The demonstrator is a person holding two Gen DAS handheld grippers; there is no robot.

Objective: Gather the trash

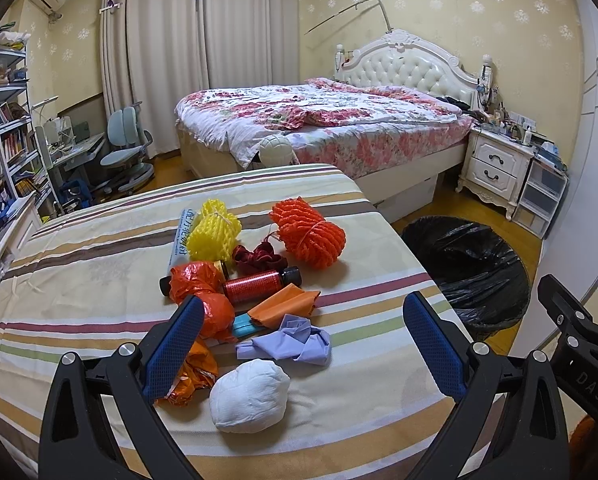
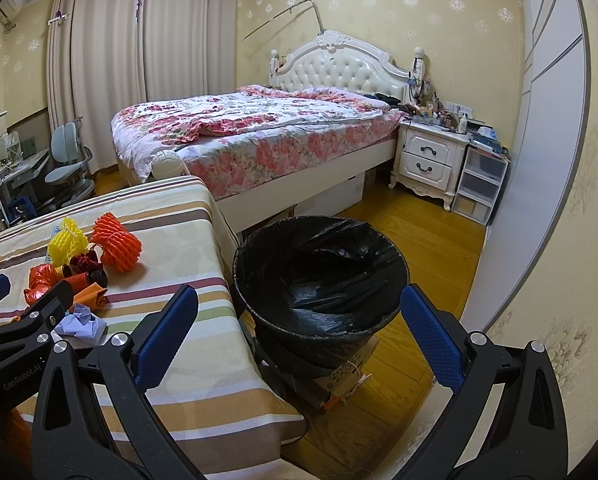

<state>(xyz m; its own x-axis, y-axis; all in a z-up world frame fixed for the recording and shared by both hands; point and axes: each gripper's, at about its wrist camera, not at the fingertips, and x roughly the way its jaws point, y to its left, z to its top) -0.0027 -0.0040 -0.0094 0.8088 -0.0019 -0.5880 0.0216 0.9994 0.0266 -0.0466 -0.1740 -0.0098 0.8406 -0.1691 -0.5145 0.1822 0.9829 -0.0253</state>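
Bin (image 2: 319, 276): looks empty, at 3 o'clock from the table (image 1: 79, 280).
Trash (image 1: 251, 280): all still on the table.
Left gripper (image 1: 303, 344): jaws apart, holding nothing.
Right gripper (image 2: 299, 336): jaws apart, holding nothing.

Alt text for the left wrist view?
The open left gripper hovers over a pile of trash on a striped table: white wad, purple wrapper, red bottle, foam nets. A black-lined bin stands beside the table.

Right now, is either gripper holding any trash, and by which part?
No. The left gripper is open above the trash pile, the right gripper open over the bin; both hold nothing.
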